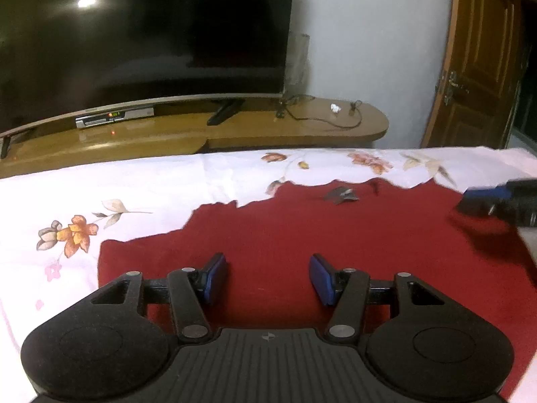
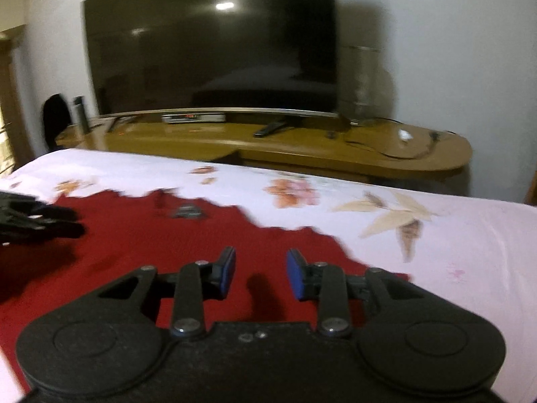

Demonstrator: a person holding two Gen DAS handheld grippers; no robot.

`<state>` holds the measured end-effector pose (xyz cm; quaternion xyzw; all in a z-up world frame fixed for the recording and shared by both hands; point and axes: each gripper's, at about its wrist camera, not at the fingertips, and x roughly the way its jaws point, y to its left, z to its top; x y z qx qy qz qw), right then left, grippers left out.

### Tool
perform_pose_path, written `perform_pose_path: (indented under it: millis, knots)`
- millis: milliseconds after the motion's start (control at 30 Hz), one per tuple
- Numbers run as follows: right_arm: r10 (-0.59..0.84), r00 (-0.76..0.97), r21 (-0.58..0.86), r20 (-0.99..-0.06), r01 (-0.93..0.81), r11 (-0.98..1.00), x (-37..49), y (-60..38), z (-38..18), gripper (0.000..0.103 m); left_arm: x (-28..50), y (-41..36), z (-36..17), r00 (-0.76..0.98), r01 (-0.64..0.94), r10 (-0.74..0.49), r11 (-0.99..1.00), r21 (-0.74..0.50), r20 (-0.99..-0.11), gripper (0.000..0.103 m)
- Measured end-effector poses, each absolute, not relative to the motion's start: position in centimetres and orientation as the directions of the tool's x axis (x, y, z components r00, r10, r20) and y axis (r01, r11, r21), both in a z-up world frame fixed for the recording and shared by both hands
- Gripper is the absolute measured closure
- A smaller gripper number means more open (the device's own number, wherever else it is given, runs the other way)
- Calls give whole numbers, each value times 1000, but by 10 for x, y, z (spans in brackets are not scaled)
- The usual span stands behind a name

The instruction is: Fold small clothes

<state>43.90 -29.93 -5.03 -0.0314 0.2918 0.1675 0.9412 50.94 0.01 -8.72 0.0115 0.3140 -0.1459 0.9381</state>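
A dark red garment (image 1: 302,228) lies spread flat on a white floral bedsheet (image 1: 117,188); a small grey label (image 1: 340,195) sits near its far ragged edge. My left gripper (image 1: 267,277) is open and empty, low over the garment's near left part. My right gripper (image 2: 261,273) is open and empty over the garment's (image 2: 151,241) near right part, close to its right edge. Each gripper shows in the other's view: the right one at the right edge (image 1: 503,203), the left one at the left edge (image 2: 30,218).
Beyond the bed stands a low wooden TV bench (image 1: 235,131) with a large dark TV (image 1: 144,33), a set-top box (image 1: 114,117) and cables (image 1: 322,114). A wooden door (image 1: 480,57) is at the far right. The sheet (image 2: 436,252) extends right of the garment.
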Motion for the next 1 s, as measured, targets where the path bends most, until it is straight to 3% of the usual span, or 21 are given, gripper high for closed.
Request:
perform_pose_path:
  millis: [67,333,500,833,1000]
  knots:
    - [329,756,43,-565,-371,928,430,-281,-50,69,500,-7,-83,769,276,-263,959,-69,-583,33]
    - [406,695,72,-593,-456,887,410,-223,-59,69,479,-33,-80,751,280,-256,958,-58,-609,33]
    - [381,673,51,-634,-455,889,415,-207,-72,65,479,-38,-97,735,269,-229,963,-35,-638,32]
    - [348,689,30,-636,-428,903,408,-232,-72,64,467,-17,-94,749,252,-177,967,27,-638,31]
    - [257,714,-9,-651,-346,938,399,-295,-74,65,450,27,-99,759,200,-140,979,23,-636,22]
